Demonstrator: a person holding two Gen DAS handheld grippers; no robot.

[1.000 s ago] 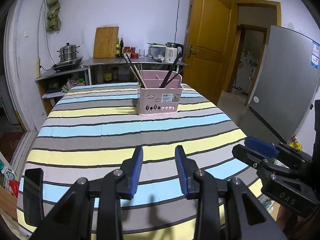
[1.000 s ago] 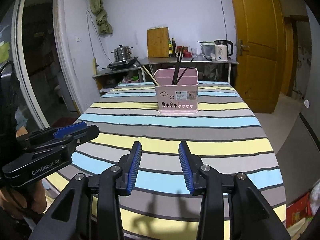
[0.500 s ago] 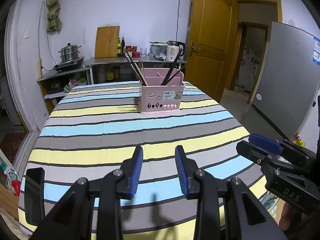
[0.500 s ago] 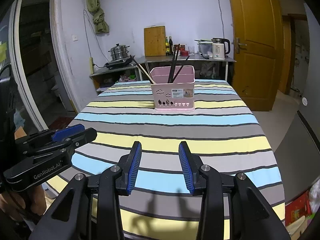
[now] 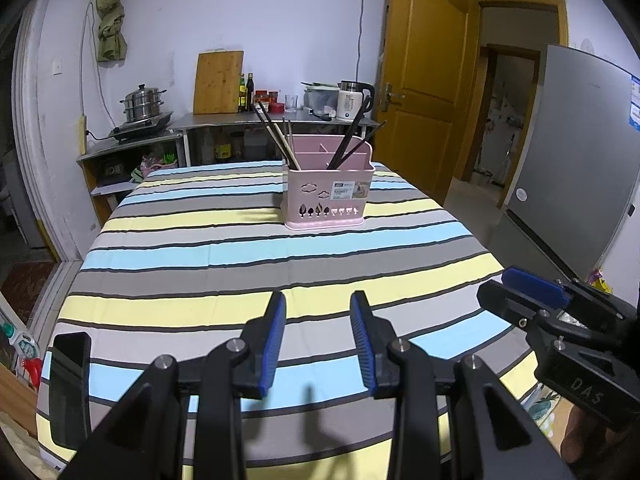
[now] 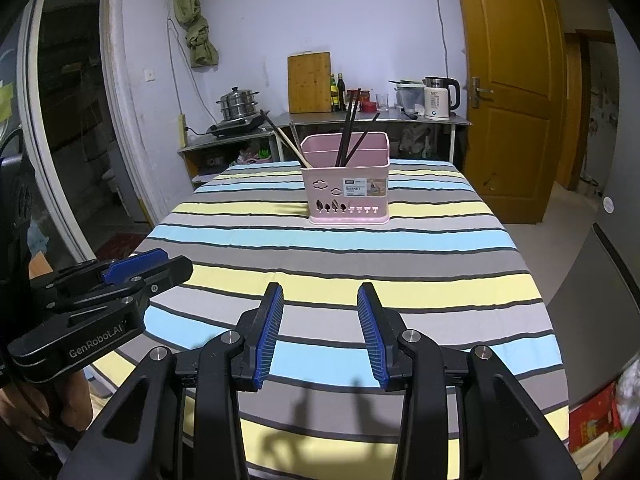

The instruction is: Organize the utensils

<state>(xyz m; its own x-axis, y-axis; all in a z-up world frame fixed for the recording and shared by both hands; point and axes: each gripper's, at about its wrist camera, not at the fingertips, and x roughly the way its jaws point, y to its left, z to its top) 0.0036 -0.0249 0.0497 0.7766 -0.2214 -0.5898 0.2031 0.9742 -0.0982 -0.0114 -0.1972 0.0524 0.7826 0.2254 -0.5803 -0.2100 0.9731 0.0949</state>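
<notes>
A pink basket stands toward the far end of the striped tabletop, with dark chopsticks leaning up out of its right compartments and paler ones slanting from its left corner. Both the left gripper and right gripper hover over the near edge, jaws parted and holding nothing, well apart from the basket. The sticks look light, stiff, thin and likely slippery, so I judge the upper shafts above the rim the best hold, squeezed squarely to stop them rolling or twisting.
</notes>
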